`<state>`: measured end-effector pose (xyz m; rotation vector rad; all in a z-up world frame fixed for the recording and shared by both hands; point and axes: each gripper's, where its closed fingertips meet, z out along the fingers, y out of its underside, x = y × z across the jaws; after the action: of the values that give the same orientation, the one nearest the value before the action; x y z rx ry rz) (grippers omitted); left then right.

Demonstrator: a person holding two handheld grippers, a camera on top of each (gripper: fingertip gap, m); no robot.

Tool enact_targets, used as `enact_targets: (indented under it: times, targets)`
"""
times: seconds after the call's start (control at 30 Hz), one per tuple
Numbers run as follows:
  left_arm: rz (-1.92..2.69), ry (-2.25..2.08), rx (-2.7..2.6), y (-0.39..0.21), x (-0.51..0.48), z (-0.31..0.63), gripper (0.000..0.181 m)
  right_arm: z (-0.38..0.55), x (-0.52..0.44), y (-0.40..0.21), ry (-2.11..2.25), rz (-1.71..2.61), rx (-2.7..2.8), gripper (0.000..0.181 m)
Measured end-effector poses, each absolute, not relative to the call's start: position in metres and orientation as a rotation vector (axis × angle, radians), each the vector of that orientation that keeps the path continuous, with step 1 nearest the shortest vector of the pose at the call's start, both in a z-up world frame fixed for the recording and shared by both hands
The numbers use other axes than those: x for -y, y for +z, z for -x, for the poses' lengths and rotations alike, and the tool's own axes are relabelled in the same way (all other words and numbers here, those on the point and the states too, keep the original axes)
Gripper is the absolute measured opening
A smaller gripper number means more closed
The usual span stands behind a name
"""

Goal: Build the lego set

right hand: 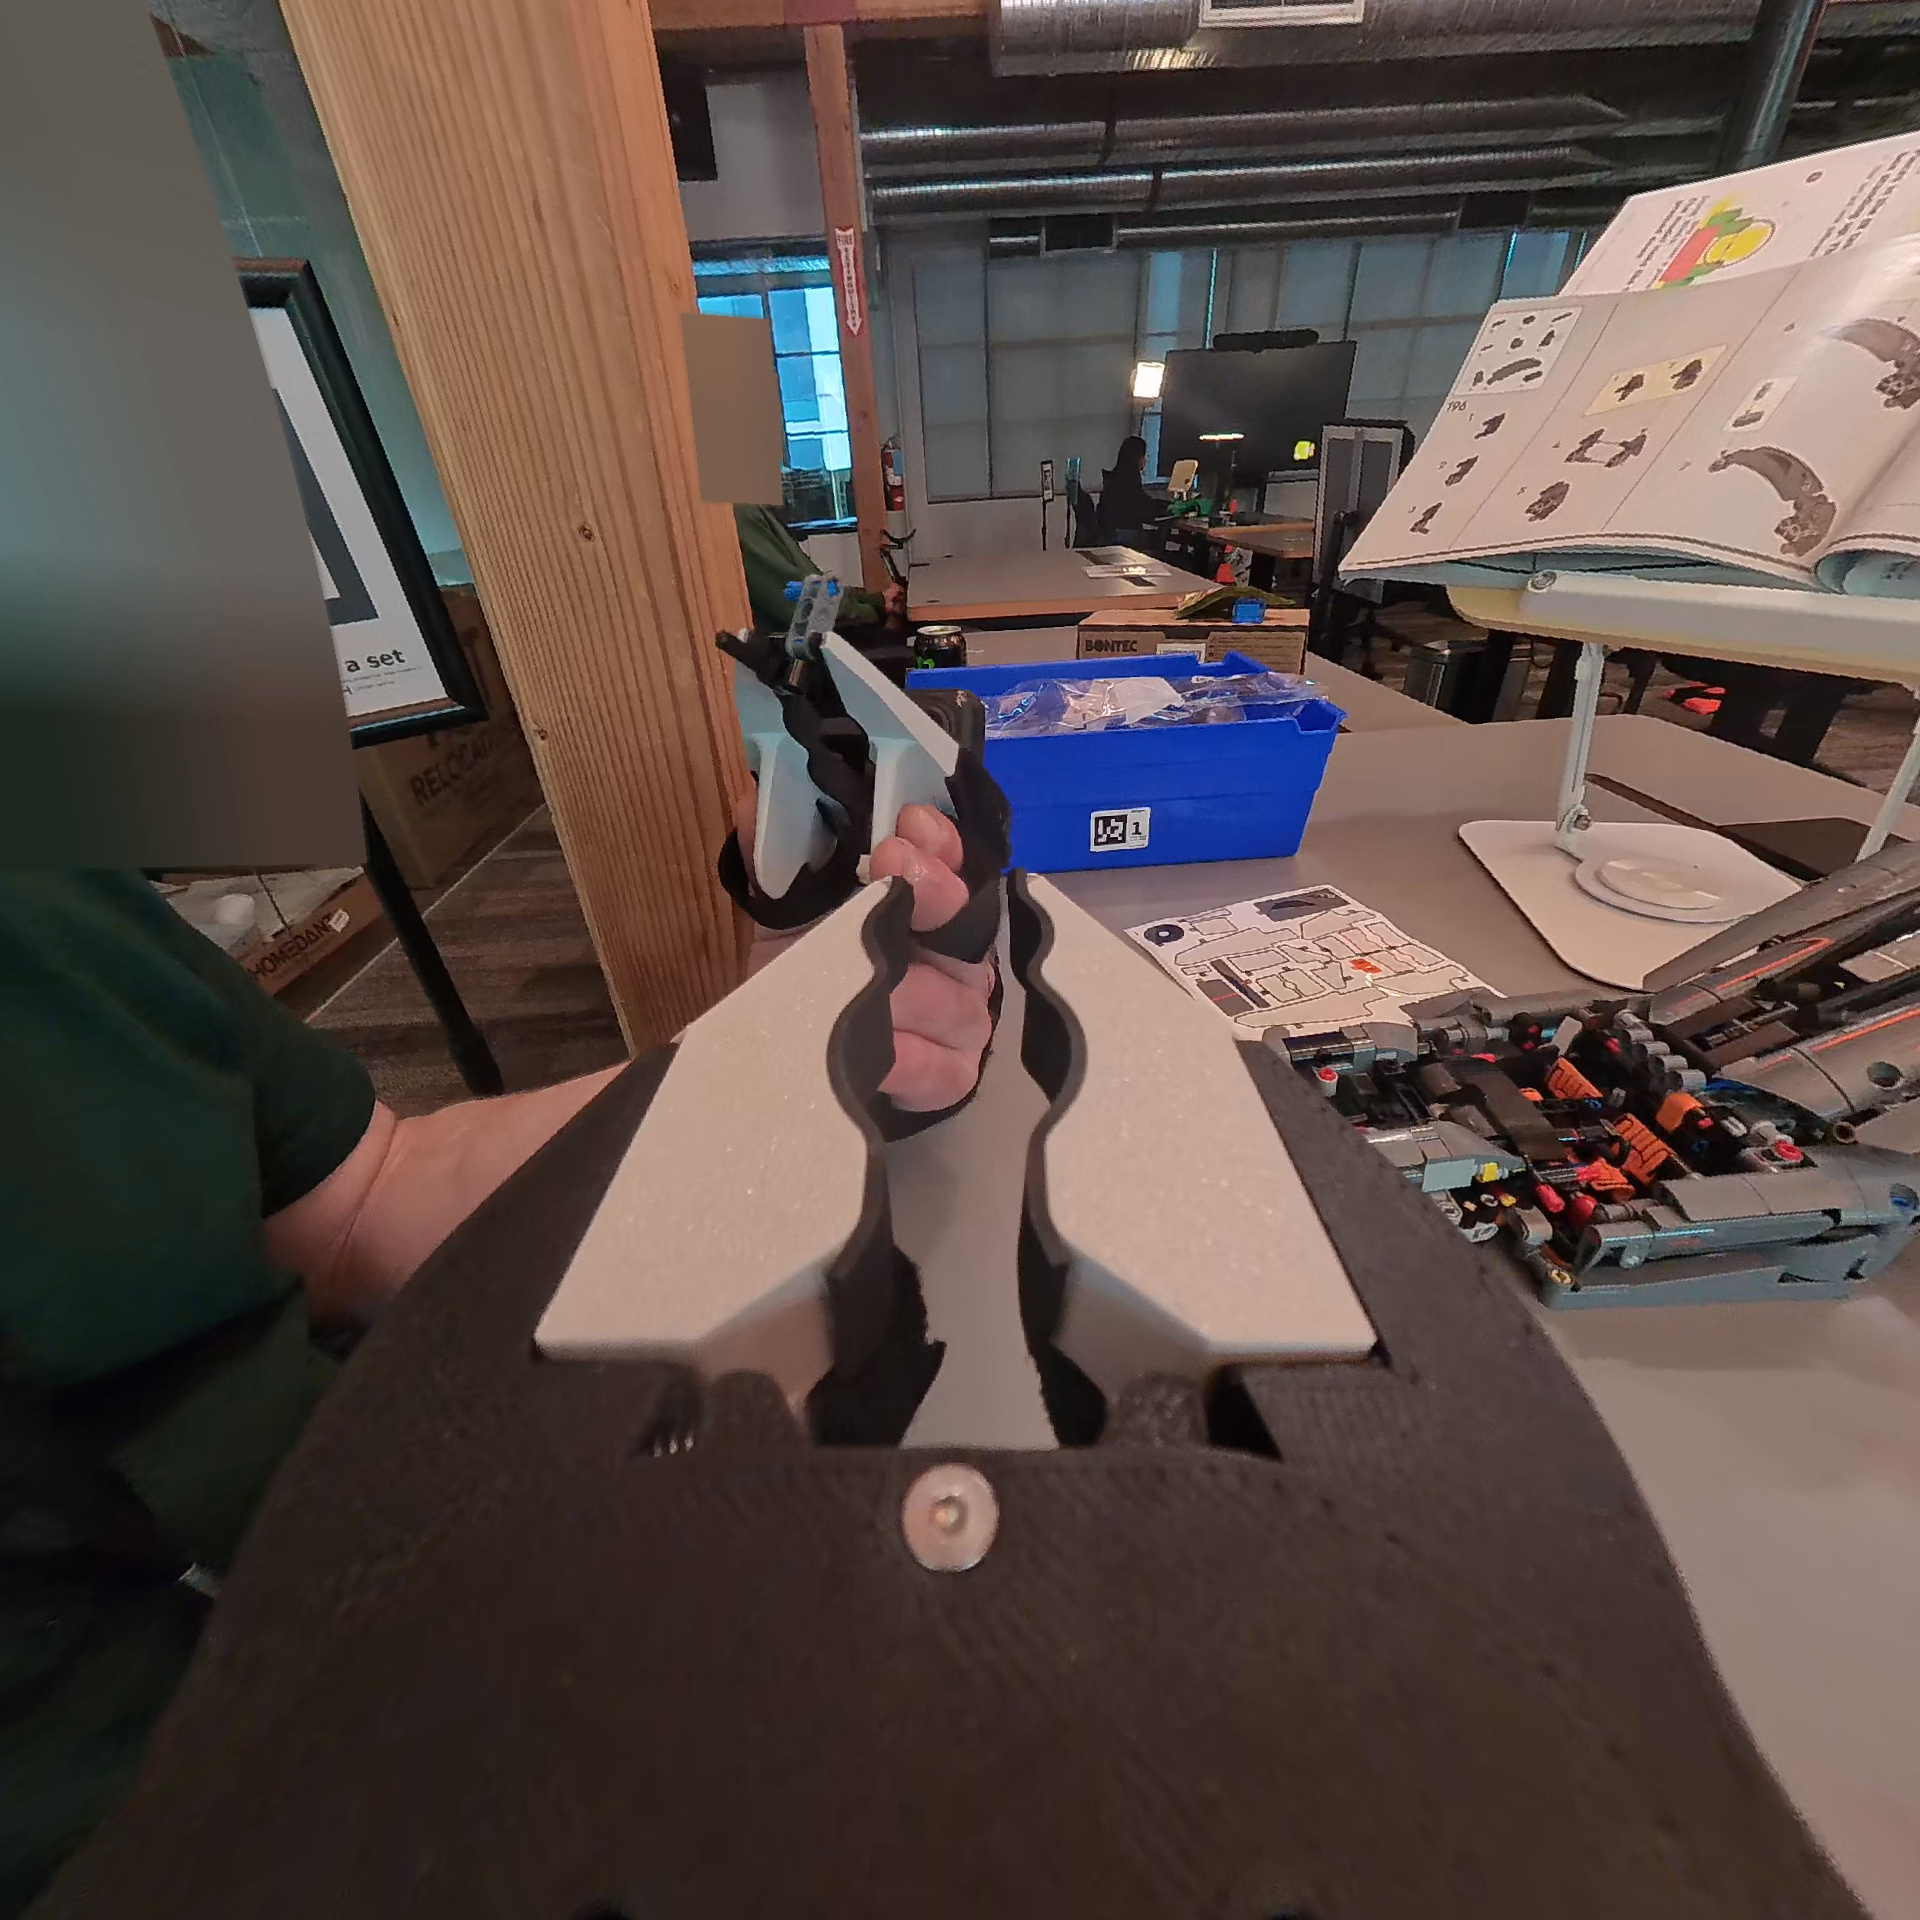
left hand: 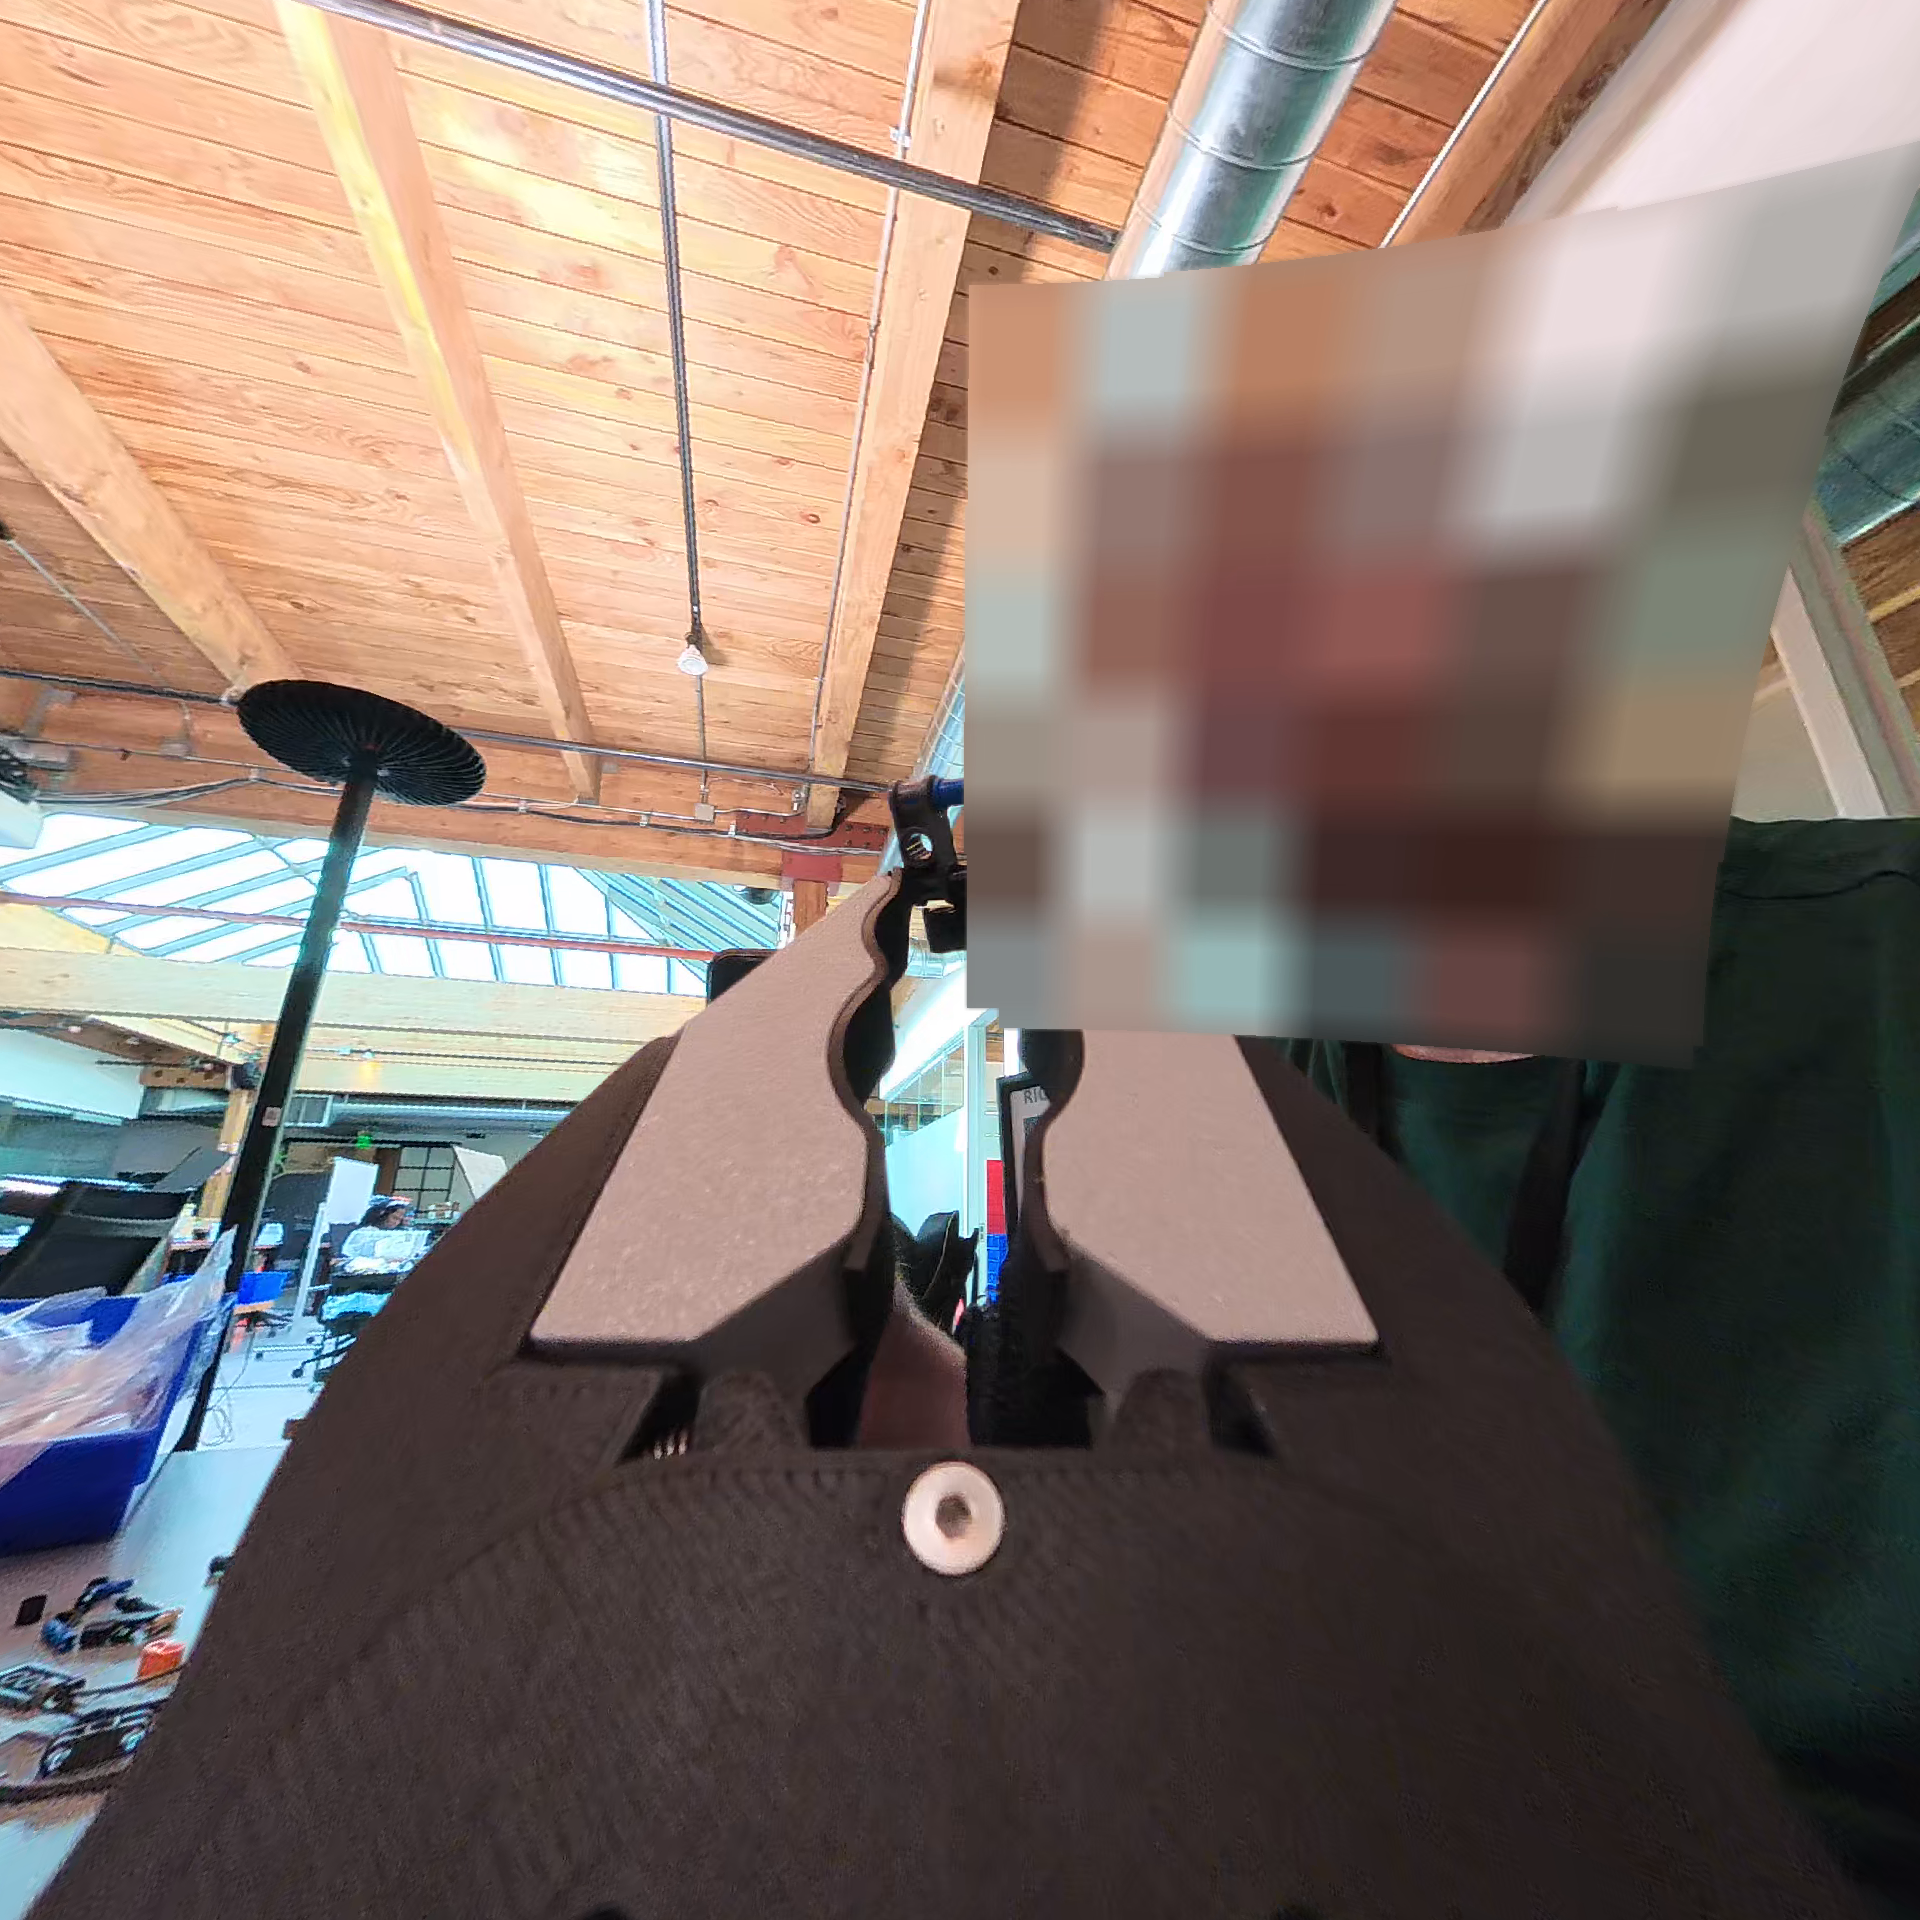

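1. Black + blue lego piece (left hand: 928, 871) is pinched at the tips of the left gripper (right hand: 808, 644), which is raised up off the table (right hand: 1455, 810) and tilted toward the ceiling.
2. Right gripper (right hand: 951, 894) has fingers spread w/ nothing between them, pointing at the left one.
3. Half-built grey/orange lego model (right hand: 1621, 1122) sits on the table to the right, near the blue bin (right hand: 1153, 790) & open instruction booklet (right hand: 1662, 416).

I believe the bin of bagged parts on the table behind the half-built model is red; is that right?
Not quite: the bin is blue, not red, as the right wrist view shows. It does hold bagged parts and stands on the table behind the half-built model.
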<state>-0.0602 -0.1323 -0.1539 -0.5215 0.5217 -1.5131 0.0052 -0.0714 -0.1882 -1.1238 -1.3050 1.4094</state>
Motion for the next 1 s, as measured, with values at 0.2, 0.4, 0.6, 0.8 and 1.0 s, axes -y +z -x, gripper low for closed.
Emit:
enact_targets:
  times: [0.2,0.4,0.6,0.8,1.0]
  targets:
    - [0.512,-1.516,-0.531,-0.154,0.134,0.059,0.015,-0.006,0.072,-0.188,1.410,1.122,1.305,0.017]
    - [0.596,-1.443,-0.487,-0.157,0.121,0.056,0.015,-0.006,0.072,-0.188,1.408,1.123,1.298,0.017]
    - [0.814,-1.203,-0.446,-0.165,0.094,0.043,0.015,-0.002,0.074,-0.192,1.327,1.128,1.314,0.018]
    - [0.979,-0.947,-0.488,-0.173,0.080,0.024,0.015,0.003,0.077,-0.189,1.323,1.130,1.310,0.018]
    - [1.016,-0.876,-0.503,-0.173,0.079,0.019,0.015,0.006,0.079,-0.187,1.334,1.127,1.306,0.019]
